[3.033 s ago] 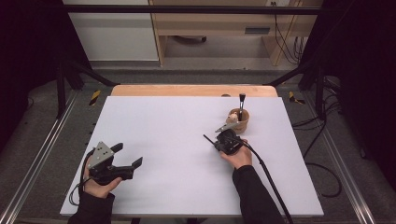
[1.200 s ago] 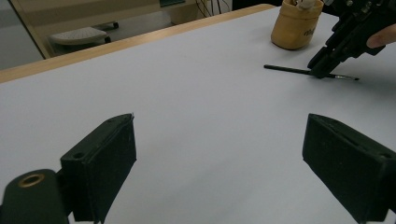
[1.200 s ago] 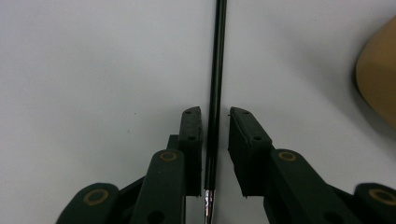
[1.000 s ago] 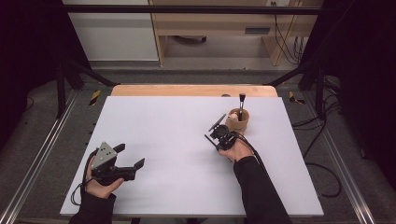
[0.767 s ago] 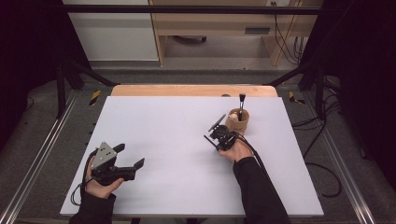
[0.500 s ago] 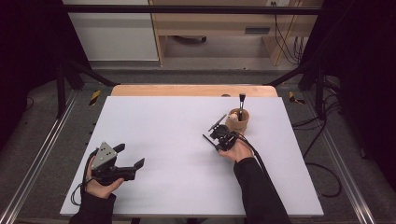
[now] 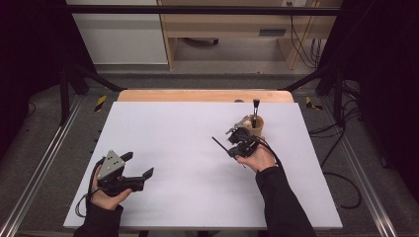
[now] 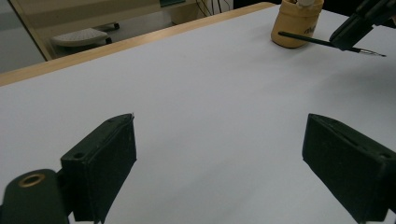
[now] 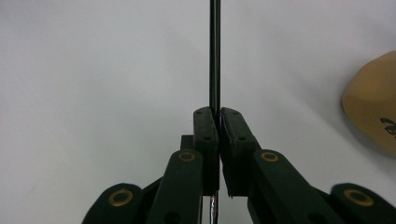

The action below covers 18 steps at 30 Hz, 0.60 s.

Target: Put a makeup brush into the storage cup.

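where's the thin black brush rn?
High view: the thin black brush is clamped in the right hand-held gripper, right of table centre, just in front of the tan cup.

White table (image 7: pixel 188 148) bearing a tan cup (image 7: pixel 256 126)

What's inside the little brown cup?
A black-handled stick stands upright in the brown cup, maybe a brush. Its lower end and the cup's bottom are hidden by the wall.

The right gripper (image 7: pixel 236 143) has lifted the thin brush (image 7: pixel 221 146) off the table (image 7: pixel 173 128).
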Motion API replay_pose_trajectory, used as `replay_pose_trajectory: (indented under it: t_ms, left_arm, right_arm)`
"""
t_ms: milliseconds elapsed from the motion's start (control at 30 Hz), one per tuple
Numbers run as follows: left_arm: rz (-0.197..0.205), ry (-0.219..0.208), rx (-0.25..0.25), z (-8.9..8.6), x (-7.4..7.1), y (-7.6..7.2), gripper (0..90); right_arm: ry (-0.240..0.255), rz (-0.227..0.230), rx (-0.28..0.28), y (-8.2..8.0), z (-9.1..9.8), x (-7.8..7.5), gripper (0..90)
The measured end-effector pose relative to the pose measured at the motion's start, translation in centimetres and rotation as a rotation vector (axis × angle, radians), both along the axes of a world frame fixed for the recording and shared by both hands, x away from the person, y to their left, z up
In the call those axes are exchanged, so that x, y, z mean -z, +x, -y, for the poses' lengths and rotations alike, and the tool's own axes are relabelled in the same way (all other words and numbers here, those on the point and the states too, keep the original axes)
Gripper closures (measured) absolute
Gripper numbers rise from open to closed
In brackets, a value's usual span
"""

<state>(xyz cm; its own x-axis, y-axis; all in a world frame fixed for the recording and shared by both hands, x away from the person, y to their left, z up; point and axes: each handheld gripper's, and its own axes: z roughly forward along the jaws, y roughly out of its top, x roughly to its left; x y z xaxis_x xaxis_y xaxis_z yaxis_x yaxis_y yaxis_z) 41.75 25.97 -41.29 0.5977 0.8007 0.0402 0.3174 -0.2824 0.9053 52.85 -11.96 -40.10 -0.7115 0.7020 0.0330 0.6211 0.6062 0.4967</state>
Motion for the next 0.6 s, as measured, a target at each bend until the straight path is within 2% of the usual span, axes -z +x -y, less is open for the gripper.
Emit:
replay_pose_trajectory:
  t_ms: [133,333,600]
  left_arm:
    - [0.005,0.007,0.007,0.1,-0.2,0.0,8.8]
    - [0.019,0.015,0.021,0.5,-0.8,-0.2,8.9]
    - [0.036,0.059,0.065,1.7,-1.7,-0.3,8.8]
  right_arm:
    - [0.046,0.003,-0.021,-0.8,0.3,-1.0,86.0]
    - [0.088,0.02,-0.082,-2.2,0.7,-2.3,86.0]
    - [0.129,0.029,-0.146,-3.7,0.8,-3.7,86.0]
